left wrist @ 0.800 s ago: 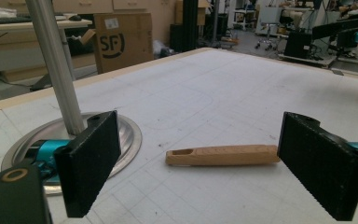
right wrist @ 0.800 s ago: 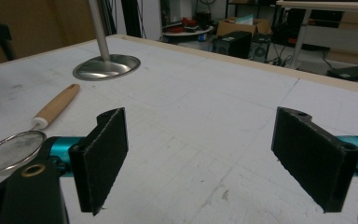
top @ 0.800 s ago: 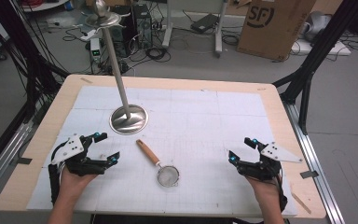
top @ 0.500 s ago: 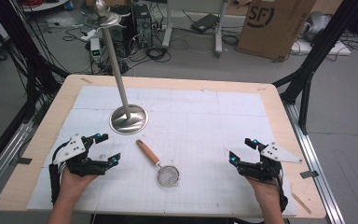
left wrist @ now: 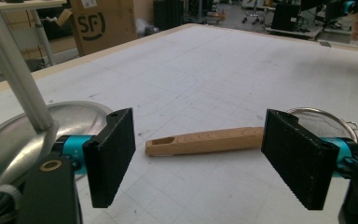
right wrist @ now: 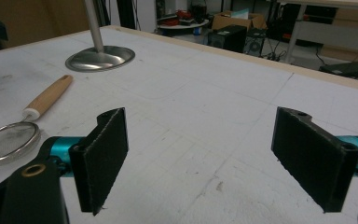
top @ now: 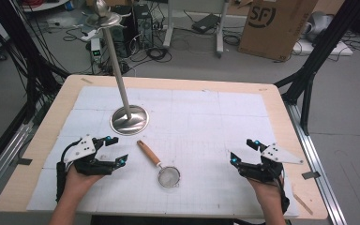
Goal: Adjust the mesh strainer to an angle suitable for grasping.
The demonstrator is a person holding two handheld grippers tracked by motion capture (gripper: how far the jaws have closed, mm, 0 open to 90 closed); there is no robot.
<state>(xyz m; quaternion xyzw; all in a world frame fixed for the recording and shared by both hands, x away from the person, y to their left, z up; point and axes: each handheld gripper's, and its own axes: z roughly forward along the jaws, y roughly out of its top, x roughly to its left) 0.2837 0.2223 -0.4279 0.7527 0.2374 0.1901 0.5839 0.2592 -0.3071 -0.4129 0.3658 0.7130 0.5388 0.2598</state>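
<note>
Both grippers: black bodies, teal accents at the jaw mounts, brass-ringed holes. Left gripper (top: 107, 151) and right gripper (top: 243, 152) each carry a grey three-cornered top plate. Flat black ribbed pads (left wrist: 111, 154); black cables trail back.

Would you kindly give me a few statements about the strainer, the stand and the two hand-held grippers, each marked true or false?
1. The left hand-held gripper is clamped on the strainer's handle. False: its jaws stand open, and the wooden handle lies on the table beyond them, untouched.
2. The strainer lies flat on the white mat, between the two grippers. True.
3. The right hand-held gripper holds nothing. True.
4. The metal stand lies toppled on the mat. False: its round base sits flat, with the pole rising from it.
5. The strainer's mesh bowl rests on the stand's base. False: the two are apart.
</note>
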